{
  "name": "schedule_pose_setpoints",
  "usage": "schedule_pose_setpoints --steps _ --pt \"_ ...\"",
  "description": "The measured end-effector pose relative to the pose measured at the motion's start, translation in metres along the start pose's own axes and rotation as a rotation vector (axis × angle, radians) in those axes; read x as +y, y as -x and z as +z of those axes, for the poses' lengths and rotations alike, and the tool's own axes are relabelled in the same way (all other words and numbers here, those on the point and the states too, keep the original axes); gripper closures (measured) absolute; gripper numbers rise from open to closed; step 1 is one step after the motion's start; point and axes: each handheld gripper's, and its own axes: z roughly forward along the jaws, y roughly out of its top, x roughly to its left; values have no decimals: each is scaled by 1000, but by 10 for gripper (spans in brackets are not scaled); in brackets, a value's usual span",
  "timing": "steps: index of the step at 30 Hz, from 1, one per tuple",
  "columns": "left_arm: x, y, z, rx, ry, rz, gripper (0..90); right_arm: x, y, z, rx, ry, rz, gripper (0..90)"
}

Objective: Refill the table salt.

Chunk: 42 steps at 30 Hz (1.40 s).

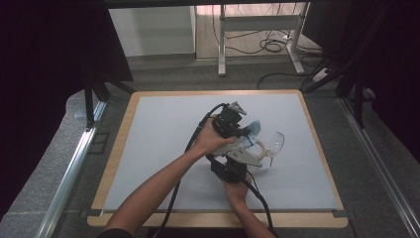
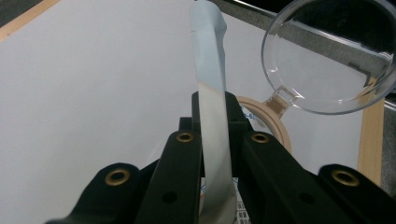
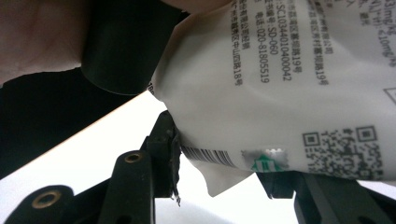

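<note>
The left gripper (image 2: 212, 140) is pinching the thin edge of a white printed plastic pouch (image 2: 211, 116) with its jaws clenched tight, the film standing up between them as a narrow, glossy strip. The right gripper (image 3: 219, 177) is gripping the same pouch (image 3: 289, 88) lower down, its jaws closing around the crinkled bottom corner near the barcode. From above, both grippers are meeting over the middle of the pale grey table mat (image 1: 163, 144), holding the pouch (image 1: 245, 144) off the surface. The pouch is looking light, limp and slippery, so a hold on the flat sealed edges seems safest; pulling too hard is likely to rip the film. Just beside it a clear round plastic lid (image 2: 329, 56) is hanging from a tan ring-shaped collar (image 2: 275, 121), rigid, smooth and probably brittle at its small hinge. The wooden table edge (image 1: 121, 148) is framing the mat.
</note>
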Motion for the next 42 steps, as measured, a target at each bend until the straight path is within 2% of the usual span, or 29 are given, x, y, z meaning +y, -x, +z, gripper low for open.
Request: schedule_pose_setpoints --steps 3,13,42 --pt "2 1 0 7 -17 13 877 3 -1 0 13 7 28 554" --pt "7 3 0 10 -22 18 877 5 -1 -1 9 23 42 554" --pt "4 1 1 3 -27 15 877 1 3 -2 31 12 44 565"
